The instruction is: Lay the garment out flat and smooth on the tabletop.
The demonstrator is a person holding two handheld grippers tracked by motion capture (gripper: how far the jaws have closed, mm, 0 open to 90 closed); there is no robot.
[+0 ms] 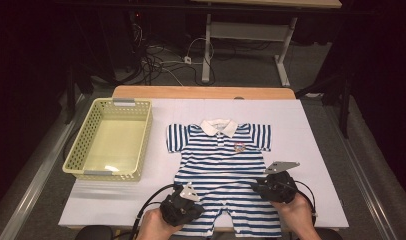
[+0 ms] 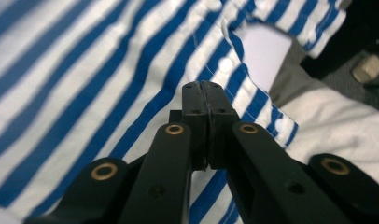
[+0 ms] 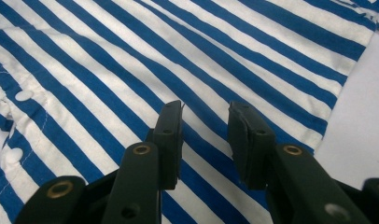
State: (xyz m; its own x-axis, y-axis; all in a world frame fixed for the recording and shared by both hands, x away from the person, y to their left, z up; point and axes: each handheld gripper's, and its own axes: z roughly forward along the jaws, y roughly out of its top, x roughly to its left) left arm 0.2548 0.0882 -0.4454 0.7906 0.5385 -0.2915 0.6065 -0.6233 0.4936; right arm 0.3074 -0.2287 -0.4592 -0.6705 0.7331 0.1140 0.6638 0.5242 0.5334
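Two hands at bottom edge of high view, each holding black gripper. Left gripper (image 1: 181, 206) over romper's (image 1: 226, 165) left leg, jaws pressed together, no cloth seen between them. Right gripper (image 1: 275, 186) near right hem, jaws spread above fabric, nothing pinched. Blue-and-white striped baby romper lies flat, centre of white table (image 1: 311, 150), collar far side. Small chest badge (image 1: 239, 147), writing unreadable. Yellow basket (image 1: 111, 140) left of romper.

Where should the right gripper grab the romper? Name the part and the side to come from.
Probably the right leg hem of the romper. It lies flat on the table, so only an edge gives the jaws something to close on. Bring the right gripper, now open over the stripes, in low from the near side.
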